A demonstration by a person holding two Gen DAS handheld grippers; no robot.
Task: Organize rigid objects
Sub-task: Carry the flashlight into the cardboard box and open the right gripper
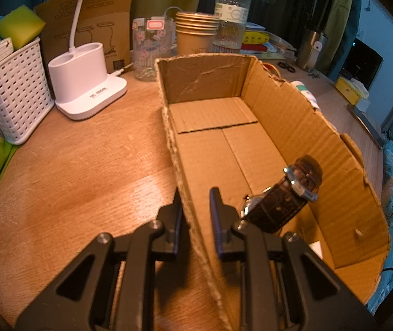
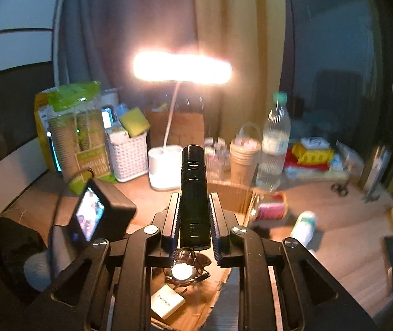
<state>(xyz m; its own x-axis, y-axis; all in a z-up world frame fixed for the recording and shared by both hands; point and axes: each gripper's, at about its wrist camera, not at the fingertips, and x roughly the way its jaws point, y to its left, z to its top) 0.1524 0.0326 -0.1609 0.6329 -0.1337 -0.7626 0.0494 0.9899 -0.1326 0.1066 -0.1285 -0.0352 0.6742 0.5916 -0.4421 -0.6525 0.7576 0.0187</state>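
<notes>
An open cardboard box (image 1: 293, 115) lies on the wooden desk (image 1: 86, 165). My left gripper (image 1: 195, 195) straddles the box's near left wall, one finger outside and one inside, clamped on the wall. A wristwatch with a dark leather strap (image 1: 287, 195) lies inside the box at its near right. My right gripper (image 2: 193, 204) is shut on a black flashlight (image 2: 193, 190) and holds it above the box. Below it in the box lie the watch (image 2: 181, 271) and a white charger (image 2: 167, 302).
A white lamp base (image 1: 86, 82), white basket (image 1: 11, 91), glass jar (image 1: 149, 47), stacked paper cups (image 1: 196, 33) and water bottle (image 1: 232, 13) stand behind the box. The lit lamp head (image 2: 181, 67) glares. A small white bottle (image 2: 304, 227) lies right of the box.
</notes>
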